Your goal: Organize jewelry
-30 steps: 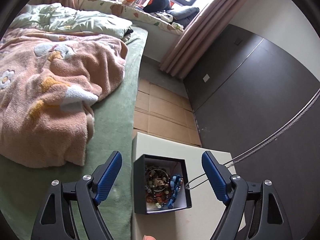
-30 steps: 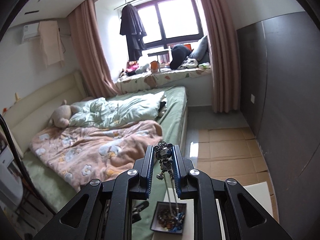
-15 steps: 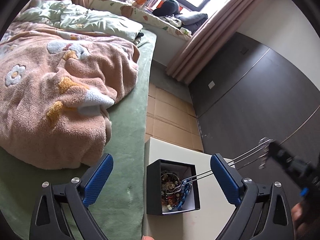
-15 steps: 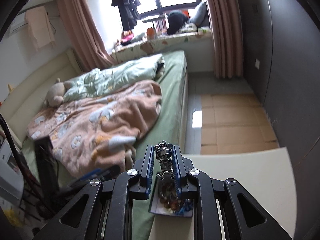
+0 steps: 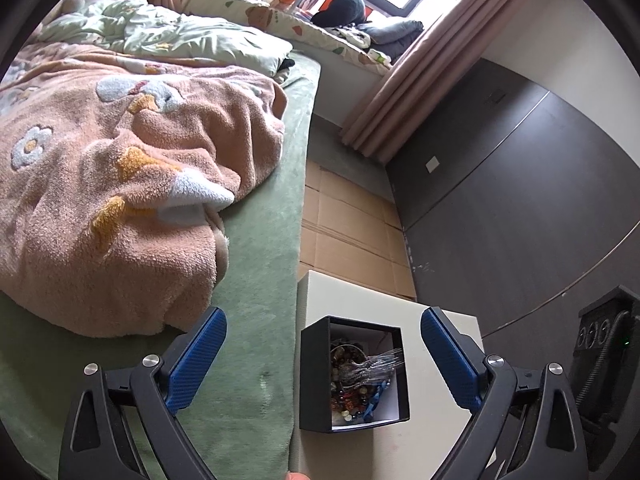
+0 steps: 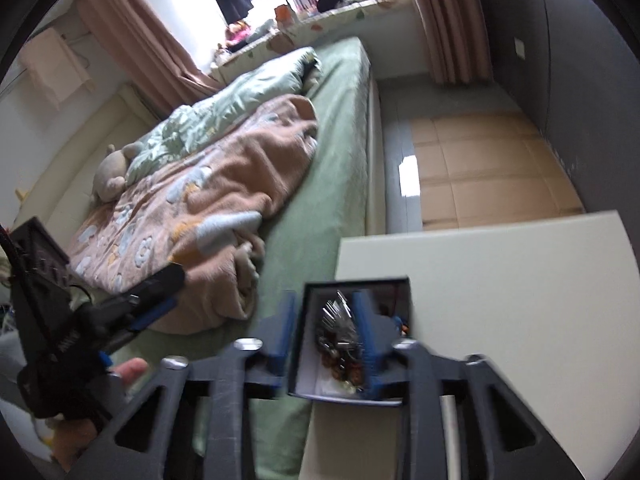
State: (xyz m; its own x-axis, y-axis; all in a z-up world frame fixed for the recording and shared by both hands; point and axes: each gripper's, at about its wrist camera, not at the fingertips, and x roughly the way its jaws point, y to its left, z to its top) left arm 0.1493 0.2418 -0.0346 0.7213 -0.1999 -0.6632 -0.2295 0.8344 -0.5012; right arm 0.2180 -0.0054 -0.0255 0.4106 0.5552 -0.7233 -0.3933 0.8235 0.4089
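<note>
The silver chain [image 6: 338, 320] is dropping into the black box [image 5: 310, 372] on the desk [image 6: 500, 280] as the right hand-held gripper [image 6: 324, 334] is opening around it; the left hand-held gripper [image 5: 322, 354] is waiting wide open and empty. No loose jewelry is showing outside the box.

A white surface [image 5: 348, 300] beside the bed [image 5: 260, 272] carries a black box [image 5: 312, 368] at its nine o'clock edge.
</note>
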